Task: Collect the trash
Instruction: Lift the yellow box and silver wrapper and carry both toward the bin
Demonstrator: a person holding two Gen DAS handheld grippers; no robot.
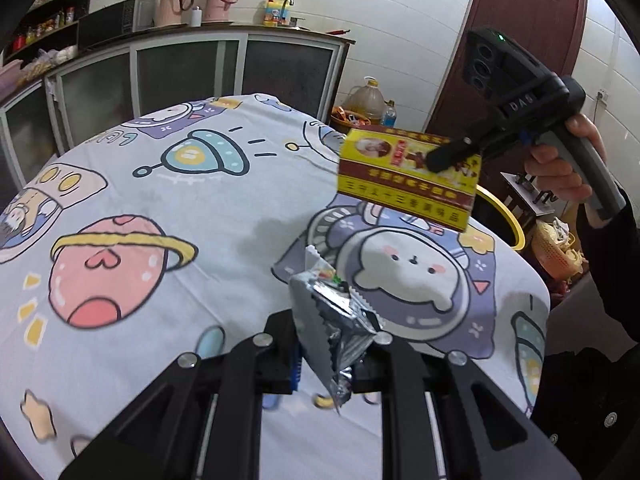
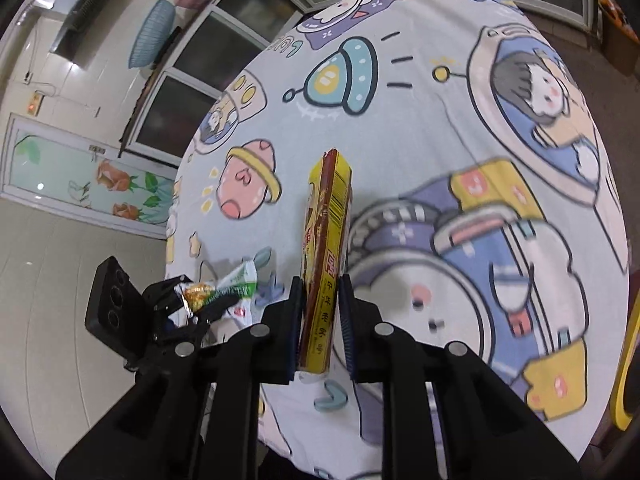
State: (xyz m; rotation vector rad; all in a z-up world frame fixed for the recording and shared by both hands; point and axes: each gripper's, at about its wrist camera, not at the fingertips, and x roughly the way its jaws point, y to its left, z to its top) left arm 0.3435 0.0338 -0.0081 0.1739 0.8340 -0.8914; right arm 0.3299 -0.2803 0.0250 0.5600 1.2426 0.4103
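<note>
**Both bits of trash are off the table now**

The yellow box (image 2: 326, 264) is pinched in the right gripper (image 2: 320, 320), the crumpled foil wrapper (image 1: 336, 328) in the left gripper (image 1: 334, 354), both held above the cartoon-print surface (image 1: 168, 200). Looks like only binning's left, probably that yellow-rimmed bin (image 1: 502, 216).

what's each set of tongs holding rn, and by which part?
Left tongs: crumpled foil wrapper, pinched at its lower end. Right tongs: flat yellow box, clamped across its faces at the near end.
</note>
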